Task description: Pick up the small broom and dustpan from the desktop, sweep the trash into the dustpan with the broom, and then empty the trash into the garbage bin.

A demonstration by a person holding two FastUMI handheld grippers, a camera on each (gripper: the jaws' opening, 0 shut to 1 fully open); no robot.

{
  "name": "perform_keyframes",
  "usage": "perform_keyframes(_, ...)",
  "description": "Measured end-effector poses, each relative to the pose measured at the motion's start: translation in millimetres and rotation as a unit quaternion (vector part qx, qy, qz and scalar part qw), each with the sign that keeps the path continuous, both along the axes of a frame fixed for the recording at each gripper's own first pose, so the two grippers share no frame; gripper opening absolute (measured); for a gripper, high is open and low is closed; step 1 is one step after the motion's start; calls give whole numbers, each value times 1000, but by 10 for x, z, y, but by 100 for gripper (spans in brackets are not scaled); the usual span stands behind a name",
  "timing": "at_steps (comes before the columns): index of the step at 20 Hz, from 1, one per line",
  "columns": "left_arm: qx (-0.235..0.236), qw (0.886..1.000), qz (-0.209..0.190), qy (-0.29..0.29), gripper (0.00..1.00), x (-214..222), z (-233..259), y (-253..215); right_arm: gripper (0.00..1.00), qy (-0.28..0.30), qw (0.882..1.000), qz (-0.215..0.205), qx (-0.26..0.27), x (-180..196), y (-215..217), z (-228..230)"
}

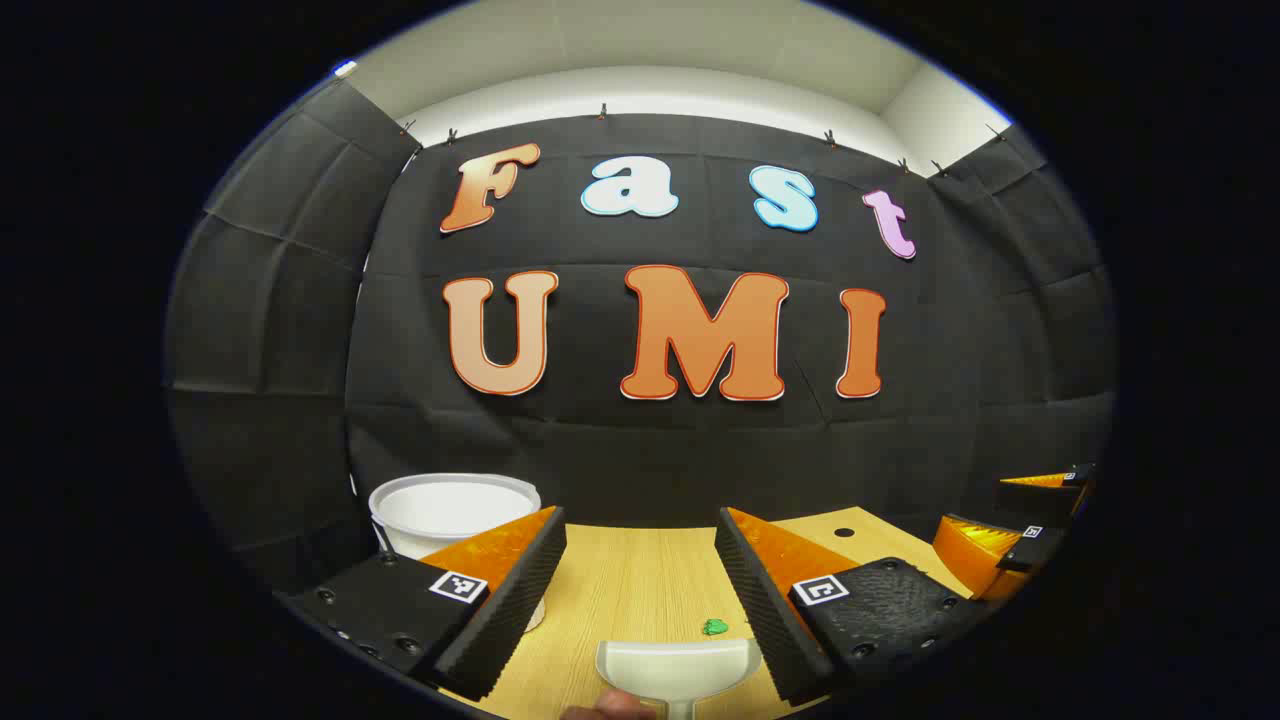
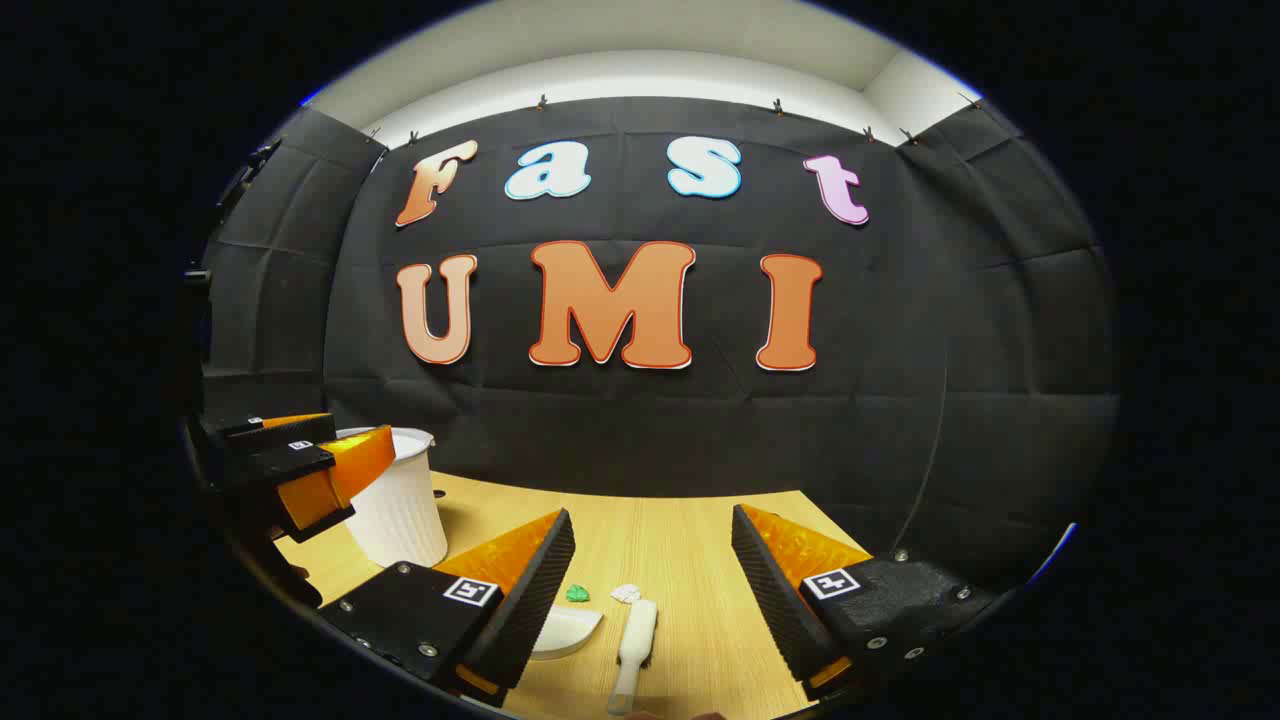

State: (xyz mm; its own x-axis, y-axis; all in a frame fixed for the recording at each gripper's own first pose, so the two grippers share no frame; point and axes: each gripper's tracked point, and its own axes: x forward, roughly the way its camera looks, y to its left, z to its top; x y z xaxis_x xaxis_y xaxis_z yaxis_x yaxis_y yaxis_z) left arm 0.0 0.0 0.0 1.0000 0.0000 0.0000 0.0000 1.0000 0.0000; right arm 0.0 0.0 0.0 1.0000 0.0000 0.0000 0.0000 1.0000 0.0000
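So, counted up: two grippers, one dustpan, one small broom, one garbage bin and two scraps of trash, all on or above one wooden desktop.

In the left gripper view the left gripper hovers over the desk with its jaws spread wide and nothing between them. The white dustpan lies flat at 6 o'clock, just below the gap, its wide mouth facing 12 o'clock and its handle running back toward 6 (the handle end is cut off by the edge). A green scrap sits just beyond the pan's mouth at its 1 o'clock. The white garbage bin stands upright at 10 o'clock, partly behind the left finger.

In the right gripper view the right gripper is likewise wide open and holds nothing. The small broom lies flat in the gap, long axis running nearly 12 to 6, tilted slightly to 1; which end carries the bristles I cannot tell. A white scrap rests just off its far end at 12 o'clock, the green one beside it at 9, and the dustpan's rim peeks out at 8 o'clock from behind the left finger
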Motion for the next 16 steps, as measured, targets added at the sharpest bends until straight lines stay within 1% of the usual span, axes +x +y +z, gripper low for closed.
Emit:
perform_keyframes(10,-4,1000,1,1,95,8,14,30,95,0,1000,18,-4,79,104,-1)
perform_keyframes(16,-5,1000,-6,10,95,-50,-51,-46,95,8,1000,17,-4,57,92,-52)
